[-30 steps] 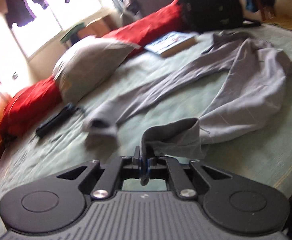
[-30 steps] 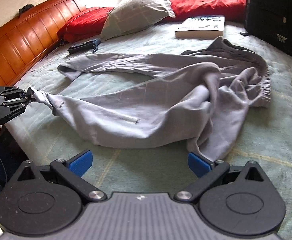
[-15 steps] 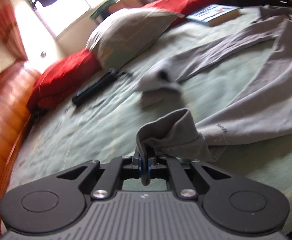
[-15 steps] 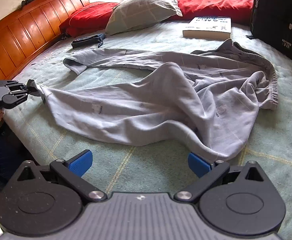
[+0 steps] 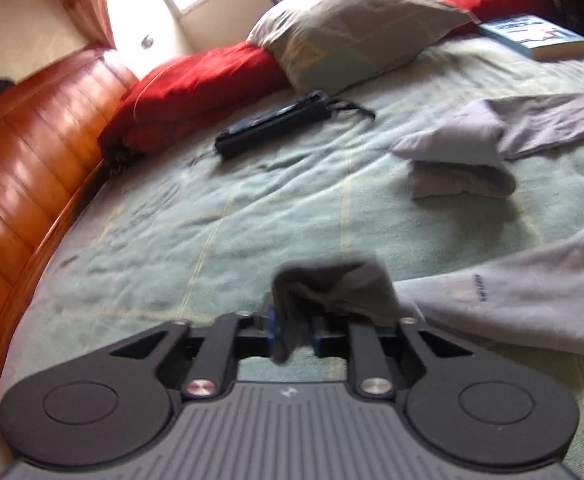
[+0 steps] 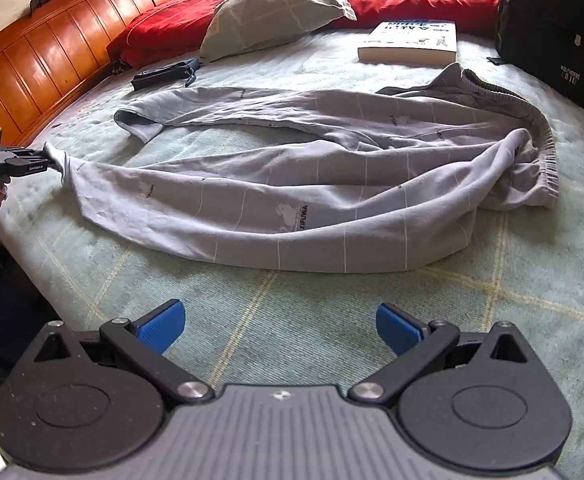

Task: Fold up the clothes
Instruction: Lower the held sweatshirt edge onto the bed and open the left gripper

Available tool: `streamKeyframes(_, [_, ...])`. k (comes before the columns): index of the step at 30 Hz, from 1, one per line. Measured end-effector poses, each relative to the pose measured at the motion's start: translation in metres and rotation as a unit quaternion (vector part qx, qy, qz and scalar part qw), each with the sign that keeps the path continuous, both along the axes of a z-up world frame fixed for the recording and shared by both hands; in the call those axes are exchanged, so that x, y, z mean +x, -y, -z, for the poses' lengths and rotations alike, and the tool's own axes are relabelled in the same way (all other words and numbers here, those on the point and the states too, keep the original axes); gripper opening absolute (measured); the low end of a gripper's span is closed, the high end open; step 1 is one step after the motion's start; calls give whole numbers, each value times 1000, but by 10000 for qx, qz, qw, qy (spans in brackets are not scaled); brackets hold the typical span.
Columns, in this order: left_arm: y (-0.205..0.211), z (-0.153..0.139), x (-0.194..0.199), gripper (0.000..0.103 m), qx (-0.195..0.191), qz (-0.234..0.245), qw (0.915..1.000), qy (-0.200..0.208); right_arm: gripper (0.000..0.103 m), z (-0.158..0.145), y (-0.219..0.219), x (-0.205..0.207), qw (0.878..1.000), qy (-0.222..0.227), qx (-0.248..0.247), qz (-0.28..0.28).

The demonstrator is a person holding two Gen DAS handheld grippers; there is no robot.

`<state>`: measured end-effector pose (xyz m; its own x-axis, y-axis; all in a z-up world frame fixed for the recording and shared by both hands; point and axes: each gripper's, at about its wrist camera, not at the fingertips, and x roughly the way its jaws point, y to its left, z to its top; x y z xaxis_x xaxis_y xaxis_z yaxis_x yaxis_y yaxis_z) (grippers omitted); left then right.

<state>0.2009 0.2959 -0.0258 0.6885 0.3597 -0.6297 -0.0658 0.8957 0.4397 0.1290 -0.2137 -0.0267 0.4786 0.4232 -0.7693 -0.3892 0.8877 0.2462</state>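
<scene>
Trousers [image 6: 292, 200], grey, now lie drawn out longer across the bed [image 6: 331, 312]: the left tongs [image 5: 293, 334], clamped on a leg cuff, have pulled it toward the bed's edge. Right tongs [image 6: 280, 322] hover wide open, holding nothing. Flattening before folding, likely.

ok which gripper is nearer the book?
Right, narrowly, I'd judge. The right gripper hovers open at the bed's near edge, with the grey trousers before the book. The left gripper clamps a trouser cuff farther left.

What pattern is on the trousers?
Grey trousers with thin pale grid lines and small printed logos; clearest in the right wrist view.
</scene>
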Motion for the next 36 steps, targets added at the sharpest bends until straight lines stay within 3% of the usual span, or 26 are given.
streamKeyframes(5, [-22,-9,-8,37,-80,-613,9980,128,103,3,2,3,10000,-54,27,15])
streamKeyframes(8, [-36,-15,-13,39,-147,-987,9948,205,103,3,2,4,10000,-48,62,-17])
streamKeyframes(12, [-48,-19,-32,38,-1390,-1194,9826,318,103,4,1,5,9999,-62,97,-31])
streamKeyframes(14, [-53,-13,-44,38,-2368,-1271,9628,292,103,5,0,6,9999,-82,100,-41])
streamKeyframes(16, [-60,1,-52,35,-3378,-1452,9298,158,103,6,0,6,9999,-106,112,-62])
streamKeyframes(18, [-67,19,-55,31,-4099,-1719,8958,16,103,7,-1,6,9998,-120,121,-79])
streamKeyframes(19, [-70,28,-57,31,-4339,-1829,8822,11,103,7,-2,6,9998,-124,124,-88])
streamKeyframes(23, [-81,43,-61,31,-4918,-2104,8440,387,103,6,-4,5,9997,-121,131,-140])
streamKeyframes(25, [-86,48,-57,31,-5056,-2217,8324,492,103,6,-8,5,9996,-127,151,-198])
streamKeyframes(27, [-88,53,-52,32,-5103,-2287,8267,620,103,6,-12,5,9994,-133,171,-257])
streamKeyframes(32, [-84,59,-47,30,-4969,-2309,8298,1056,103,5,-22,4,9988,-150,220,-403])
streamKeyframes(36, [-83,59,-46,27,-5048,-2561,8149,1240,103,6,-22,3,9987,-165,241,-419])
